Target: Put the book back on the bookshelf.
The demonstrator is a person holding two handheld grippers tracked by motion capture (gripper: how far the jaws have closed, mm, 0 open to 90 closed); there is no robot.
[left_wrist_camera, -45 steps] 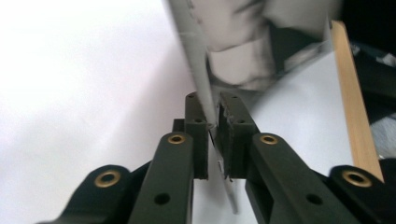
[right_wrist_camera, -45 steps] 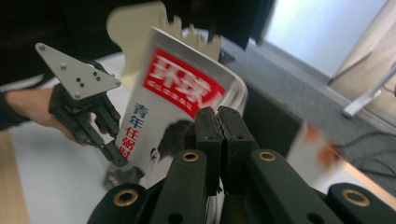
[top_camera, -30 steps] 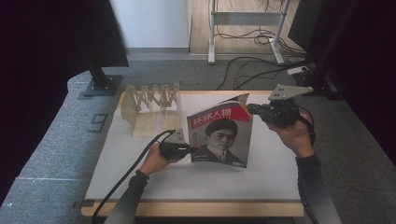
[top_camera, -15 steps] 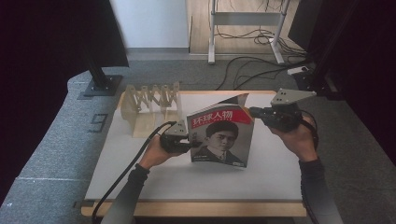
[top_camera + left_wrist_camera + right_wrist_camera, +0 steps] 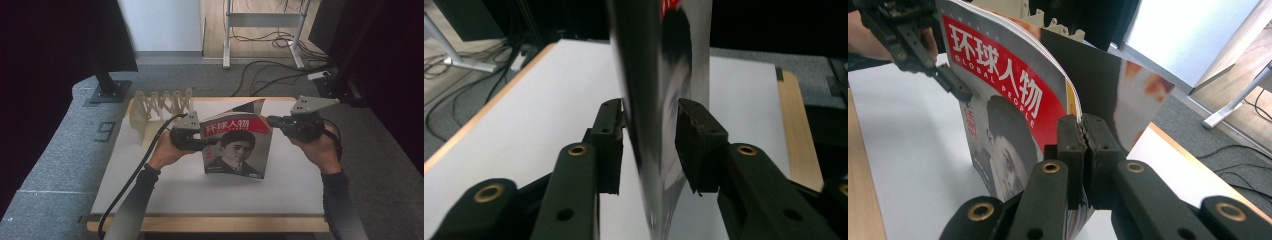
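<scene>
A magazine [image 5: 237, 147] with a red title band and a portrait cover stands on edge on the white table [image 5: 200, 192]. My right gripper [image 5: 272, 121] is shut on its upper right edge, jaws pinched on the pages [image 5: 1081, 127]. My left gripper [image 5: 207, 142] is at the magazine's left edge. Its jaws have just been opening and now stand apart [image 5: 651, 115], with the magazine [image 5: 659, 75] running between the pads, not squeezed. From the right gripper view the left gripper [image 5: 955, 87] sits beside the cover [image 5: 998, 100].
A pale wooden slotted rack [image 5: 162, 105] stands at the table's back left, behind my left hand. A monitor stand foot [image 5: 107, 90] and cables lie on the grey floor beyond. The table's wooden front edge [image 5: 200, 224] runs along the bottom.
My left gripper has risen along the magazine's left edge and its jaws have parted. The right gripper has stayed where it was, still pinching the magazine.
</scene>
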